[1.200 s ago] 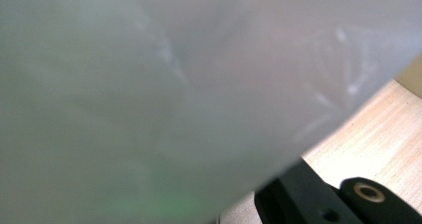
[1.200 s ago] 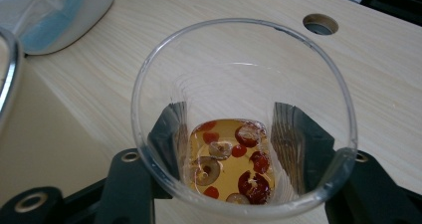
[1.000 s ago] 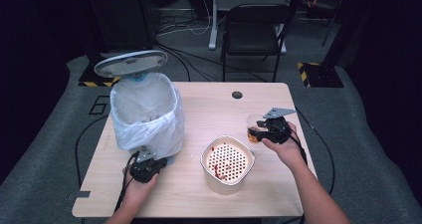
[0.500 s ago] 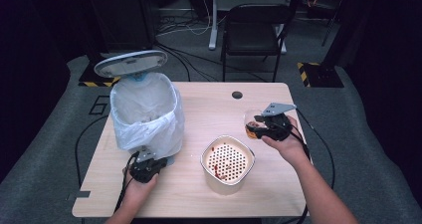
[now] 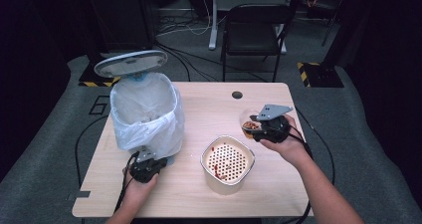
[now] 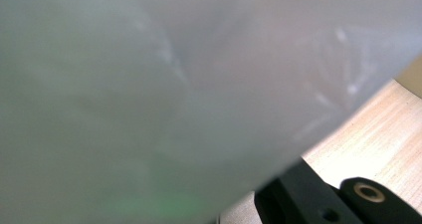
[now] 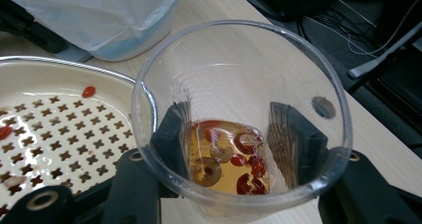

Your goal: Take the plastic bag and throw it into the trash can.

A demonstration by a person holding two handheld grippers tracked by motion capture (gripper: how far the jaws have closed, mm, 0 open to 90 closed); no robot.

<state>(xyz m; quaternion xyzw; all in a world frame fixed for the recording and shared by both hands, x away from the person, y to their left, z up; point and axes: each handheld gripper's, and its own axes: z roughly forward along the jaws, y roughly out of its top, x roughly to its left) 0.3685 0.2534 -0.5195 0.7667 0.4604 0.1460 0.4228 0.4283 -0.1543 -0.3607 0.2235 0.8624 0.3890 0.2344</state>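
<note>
In the left gripper view the white bin bag (image 6: 174,84) blurs out nearly everything, leaving a corner of the table (image 6: 378,129) and one black jaw; what sits between the jaws cannot be made out. From above, the left gripper (image 5: 146,165) sits at the foot of the bin (image 5: 144,109), its jaws together. Since a second ago the right gripper (image 5: 259,127) has lifted the cup (image 5: 250,122) higher above the table and carried it slightly to the right, while the left hand has stayed put. The cup is clear plastic, upright, clamped between the right jaws, beside the strainer bowl (image 5: 227,163). It holds amber liquid (image 7: 224,159) with red and brown rings.
</note>
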